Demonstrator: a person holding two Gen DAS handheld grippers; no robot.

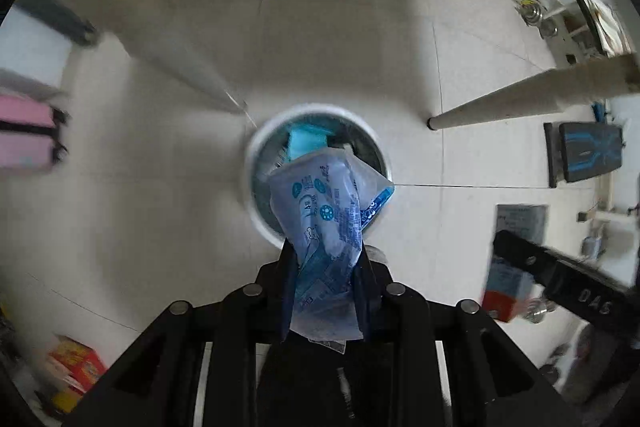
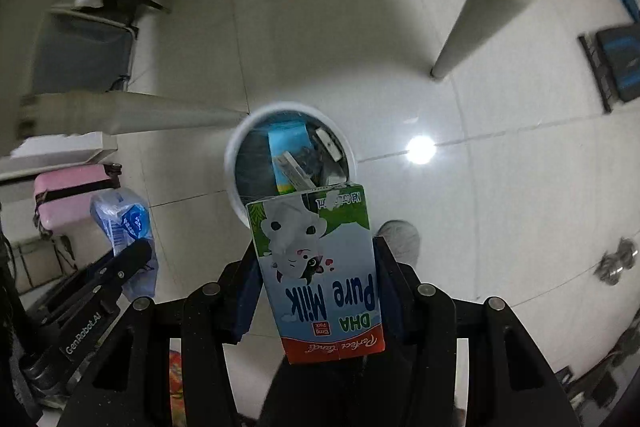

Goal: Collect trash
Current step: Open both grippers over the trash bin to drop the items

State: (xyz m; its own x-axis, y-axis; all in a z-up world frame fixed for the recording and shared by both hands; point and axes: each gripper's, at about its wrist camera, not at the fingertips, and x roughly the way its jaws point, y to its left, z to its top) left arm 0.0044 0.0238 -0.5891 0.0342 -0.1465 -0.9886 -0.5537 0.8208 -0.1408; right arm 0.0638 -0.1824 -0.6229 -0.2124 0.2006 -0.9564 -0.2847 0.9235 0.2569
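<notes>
My left gripper (image 1: 325,267) is shut on a crumpled blue plastic wrapper (image 1: 326,223) and holds it above the round white trash bin (image 1: 256,147) on the floor. The bin holds a blue carton and other trash. My right gripper (image 2: 316,267) is shut on a "DHA Pure Milk" carton (image 2: 320,267) and holds it just above the near rim of the same bin (image 2: 232,163). The right gripper with the carton also shows in the left wrist view (image 1: 508,291). The left gripper with the wrapper shows in the right wrist view (image 2: 124,227).
Two pale table legs (image 1: 520,99) (image 2: 472,7) slant to the floor beside the bin. A pink suitcase (image 2: 72,191) lies at the left. A black and blue mat (image 1: 588,155) is at the right, red and yellow boxes (image 1: 76,371) at the lower left, chairs and shelves at the far side.
</notes>
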